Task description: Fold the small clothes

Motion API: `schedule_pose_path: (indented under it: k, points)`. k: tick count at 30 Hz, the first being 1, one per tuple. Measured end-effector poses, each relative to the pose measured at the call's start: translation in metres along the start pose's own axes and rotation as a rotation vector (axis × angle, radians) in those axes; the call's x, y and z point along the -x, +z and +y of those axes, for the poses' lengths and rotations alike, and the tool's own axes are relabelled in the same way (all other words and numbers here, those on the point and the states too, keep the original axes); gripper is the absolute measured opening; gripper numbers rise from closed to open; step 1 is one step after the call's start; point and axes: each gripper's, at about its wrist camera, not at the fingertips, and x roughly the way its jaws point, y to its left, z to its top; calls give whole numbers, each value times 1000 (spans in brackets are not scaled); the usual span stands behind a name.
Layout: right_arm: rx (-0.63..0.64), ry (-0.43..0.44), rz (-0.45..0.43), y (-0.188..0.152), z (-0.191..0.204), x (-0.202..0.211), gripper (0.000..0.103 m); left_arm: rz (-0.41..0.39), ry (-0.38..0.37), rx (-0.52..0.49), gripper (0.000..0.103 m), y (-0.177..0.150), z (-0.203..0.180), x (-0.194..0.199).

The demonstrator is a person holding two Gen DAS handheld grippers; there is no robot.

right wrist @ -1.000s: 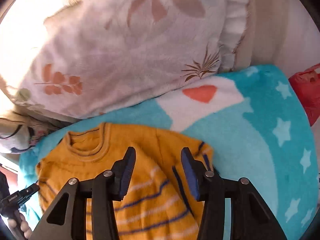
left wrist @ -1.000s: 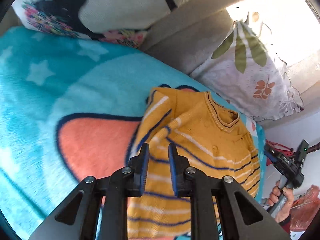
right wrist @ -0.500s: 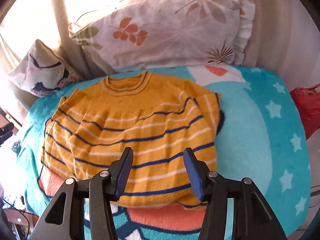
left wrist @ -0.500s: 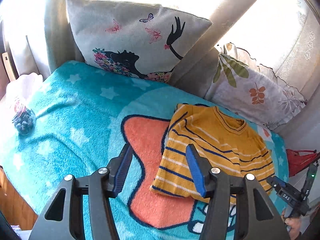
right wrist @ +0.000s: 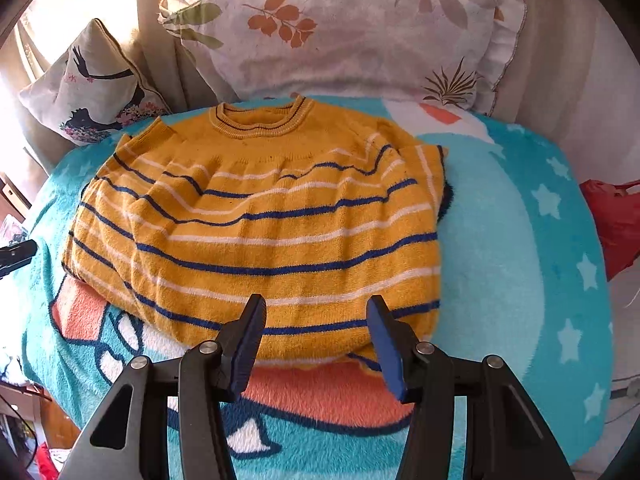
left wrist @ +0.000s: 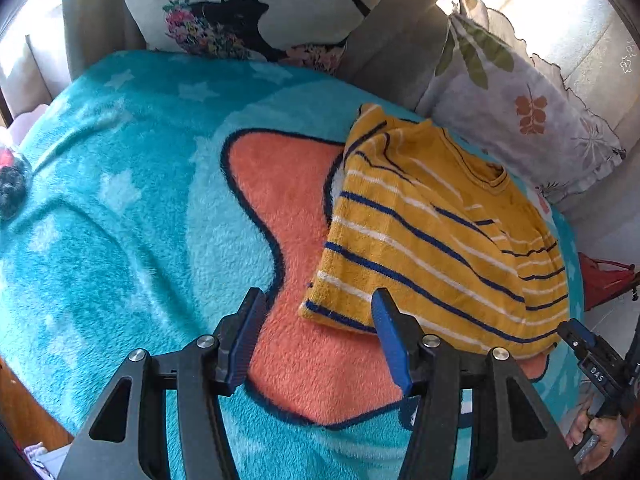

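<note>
A small mustard-yellow sweater (right wrist: 260, 216) with blue and white stripes lies flat on a turquoise star-print blanket (right wrist: 500, 240), sleeves folded in, collar toward the pillows. It also shows in the left wrist view (left wrist: 432, 240). My left gripper (left wrist: 318, 336) is open and empty, just off the sweater's near hem corner. My right gripper (right wrist: 316, 336) is open and empty, over the sweater's bottom hem. The right gripper also shows at the left wrist view's lower right (left wrist: 580, 340).
A floral pillow (right wrist: 352, 32) and a pillow with a dark silhouette print (right wrist: 92, 92) stand behind the sweater against the beige seat back. A red bag (right wrist: 616, 220) sits off the blanket's right edge. A small dark object (left wrist: 12, 184) lies at the blanket's left edge.
The left gripper opened, let go of the sweater's sleeve and drew back. The right gripper also backed away from the sleeve area to the hem. The sweater now lies flat.
</note>
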Motion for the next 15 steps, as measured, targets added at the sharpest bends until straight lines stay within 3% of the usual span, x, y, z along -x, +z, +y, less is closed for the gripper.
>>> schedule_pose_path:
  k: [3,4,5,8,10,13,15]
  points:
    - [-43,-13,6,9,3,7,59,57,-48,-21,51,8,-1,-35]
    - [-67,-11,14,13,5,6,59,79,-67,-33,34,9,-3,-44]
    - [-82,-7,23,18,9,4,59,111,-94,-49,22,10,-4,-52]
    - [-88,-5,50,33,29,-3,59,129,-122,-86,9,15,1,-52]
    - [-68,-5,53,44,49,-5,59,123,-130,-61,8,20,18,-44]
    - [-39,29,59,63,81,-12,59,138,-198,30,7,27,48,-37]
    - [-19,87,66,80,106,-18,59,132,-258,34,7,31,54,-33]
